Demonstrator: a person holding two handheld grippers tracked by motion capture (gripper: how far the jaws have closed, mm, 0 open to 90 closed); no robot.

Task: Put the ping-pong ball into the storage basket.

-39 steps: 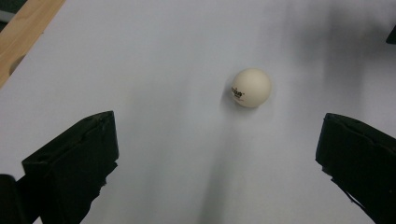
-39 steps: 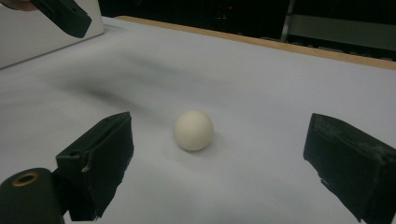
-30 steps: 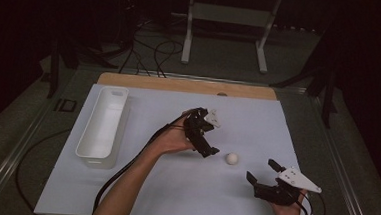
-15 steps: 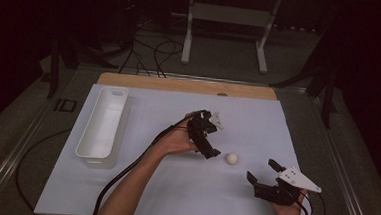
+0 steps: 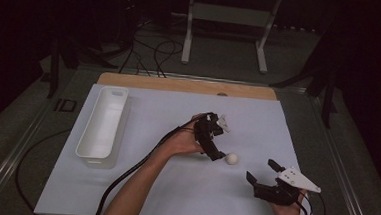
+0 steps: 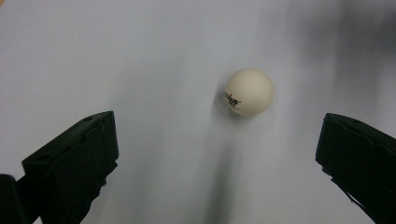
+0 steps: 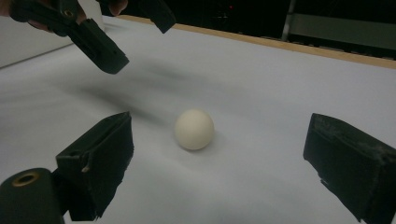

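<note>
Approach step, by my reading: the ping-pong ball (image 5: 232, 159) sits loose on the counter (image 5: 138, 184). Your left gripper (image 5: 218, 141) hovers over it, jaws wide, empty. Right gripper (image 5: 263, 172) likewise. Next: lower, straddle, close gently.

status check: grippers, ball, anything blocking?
Left gripper open, above the ball. Right gripper open, apart from it. Ball loose on white mat. Nothing between jaws and ball.

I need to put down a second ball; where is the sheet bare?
Bare: the wide strip between the white tray and the left gripper, and the far stretch below the wooden edge. Crowded: around the ball, between the left gripper and the right gripper.
</note>
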